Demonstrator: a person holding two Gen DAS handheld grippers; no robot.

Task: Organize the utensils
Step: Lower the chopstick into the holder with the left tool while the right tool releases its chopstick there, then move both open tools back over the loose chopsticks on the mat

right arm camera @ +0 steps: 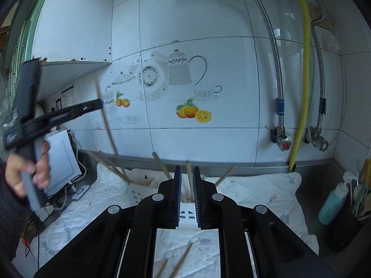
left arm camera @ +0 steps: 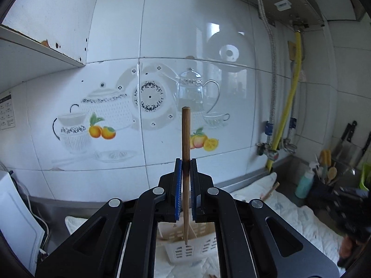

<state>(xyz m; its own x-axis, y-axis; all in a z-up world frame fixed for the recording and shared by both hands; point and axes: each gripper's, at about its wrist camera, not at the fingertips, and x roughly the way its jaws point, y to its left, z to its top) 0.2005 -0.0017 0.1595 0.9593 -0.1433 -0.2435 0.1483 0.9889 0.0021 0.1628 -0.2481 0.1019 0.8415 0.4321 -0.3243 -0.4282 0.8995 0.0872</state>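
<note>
**Chopstick going over the white basket**

Chopstick (left arm camera: 186,153) is standing straight up, and the left claw (left arm camera: 185,169) is squeezing it tight between its blue pads (left arm camera: 178,185). The thin end of the stick is pointing down at the white basket (left arm camera: 185,250), which is sitting on the quilted cloth (left arm camera: 289,213) on the tabletop.

In the right wrist view, the left claw (right arm camera: 97,104) is showing up on the far left, with a hand (right arm camera: 27,173) gripping its handle. The stick it is holding looks blurry there.

The right claw (right arm camera: 187,185) is hanging just near the white basket (right arm camera: 139,192). Its jaws are sitting a little apart, with nothing pinched between them. More chopsticks (right arm camera: 162,164) are leaning out of the basket behind it. Two loose chopsticks (right arm camera: 183,259) are lying on the cloth at the near edge.

A green bottle (right arm camera: 331,206) is standing at the far right, beside a dark holder (right arm camera: 345,231) full of tools. A yellow pipe (right arm camera: 303,81) is running down the tiled wall (right arm camera: 197,139).
</note>
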